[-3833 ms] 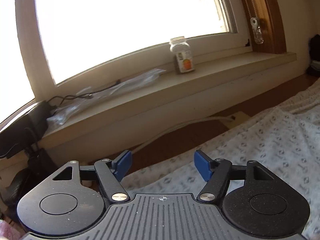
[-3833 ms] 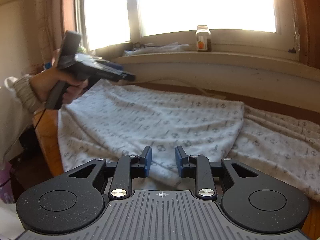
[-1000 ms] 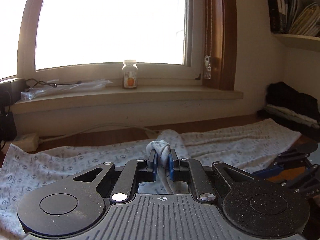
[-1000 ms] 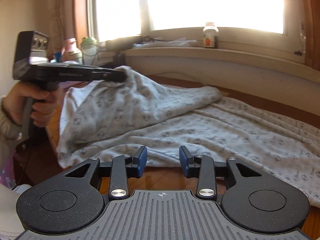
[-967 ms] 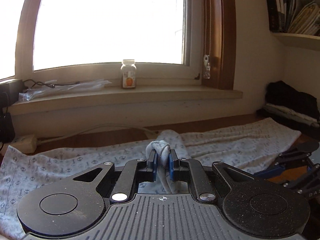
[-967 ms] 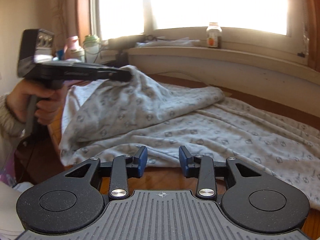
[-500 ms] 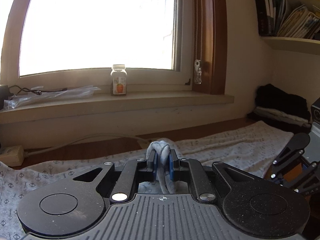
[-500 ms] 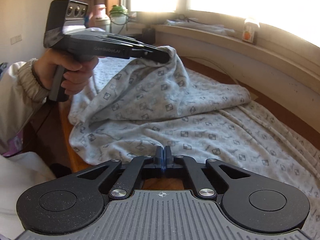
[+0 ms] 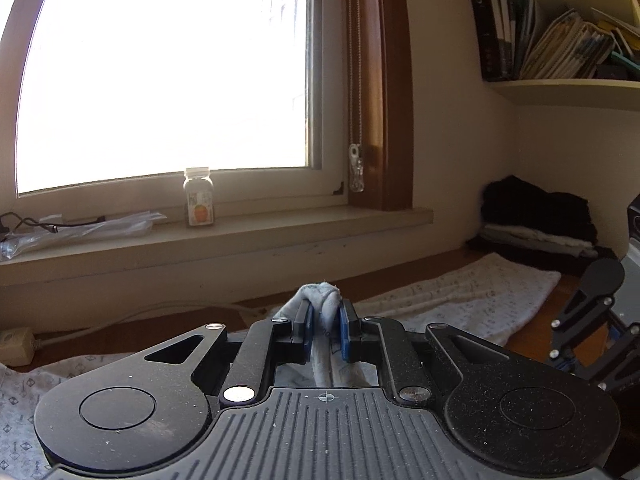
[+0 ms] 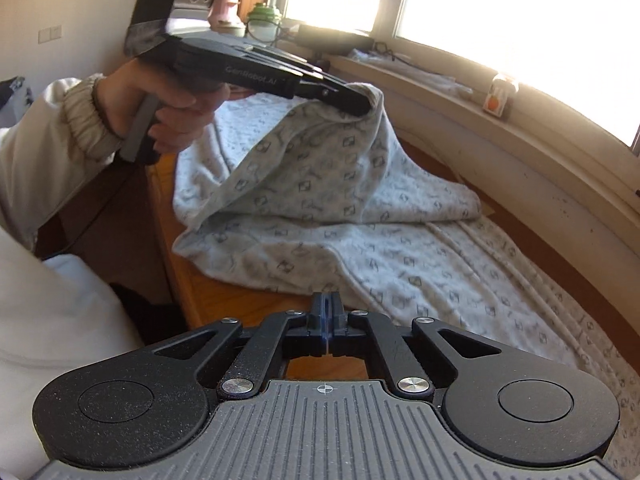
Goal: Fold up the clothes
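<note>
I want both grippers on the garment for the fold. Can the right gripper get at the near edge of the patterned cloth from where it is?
Probably yes: the right gripper is shut and empty just short of the patterned cloth, with only bare table between. It must open first.

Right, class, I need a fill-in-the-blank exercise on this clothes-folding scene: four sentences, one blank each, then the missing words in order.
1. The left gripper is shut on a bunched fold of the grey patterned ____.
2. The right gripper has its jaws ____, with no cloth visible between them.
3. The small labelled jar stands on the window ____.
4. Books fill the wall shelf on the ____ side of the left wrist view.

Missing words: garment; shut; sill; right
</note>
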